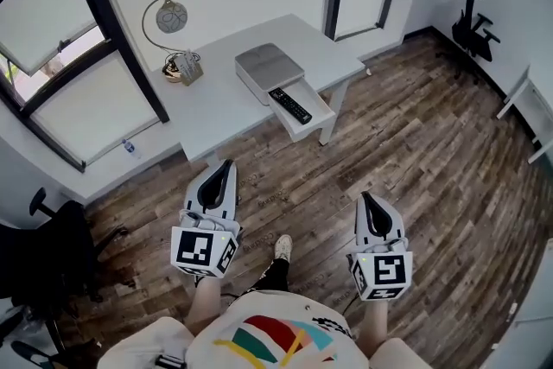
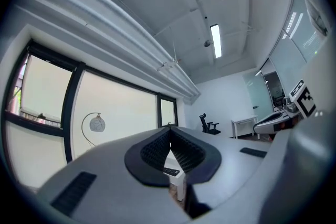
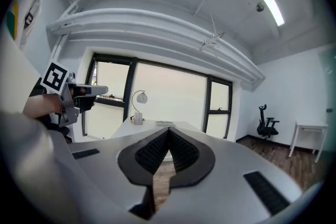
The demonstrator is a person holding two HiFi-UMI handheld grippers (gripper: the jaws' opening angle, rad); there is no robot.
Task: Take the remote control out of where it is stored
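A black remote control (image 1: 290,104) lies in the pulled-out drawer (image 1: 309,116) of a white desk (image 1: 216,91), at the desk's right front. Through the left gripper view a bit of the remote (image 2: 171,171) shows just below the shut jaws. My left gripper (image 1: 226,165) is held over the wooden floor, well short of the desk, shut and empty. My right gripper (image 1: 365,198) is beside it to the right, also shut with nothing in it. Both point toward the desk.
A flat grey box (image 1: 270,70) sits on the desk behind the drawer, with a round lamp (image 1: 169,22) and a small holder (image 1: 184,66) at the desk's left. A black office chair (image 1: 52,259) stands at the left. Another black chair (image 1: 473,26) is far right, near a white table (image 1: 529,112).
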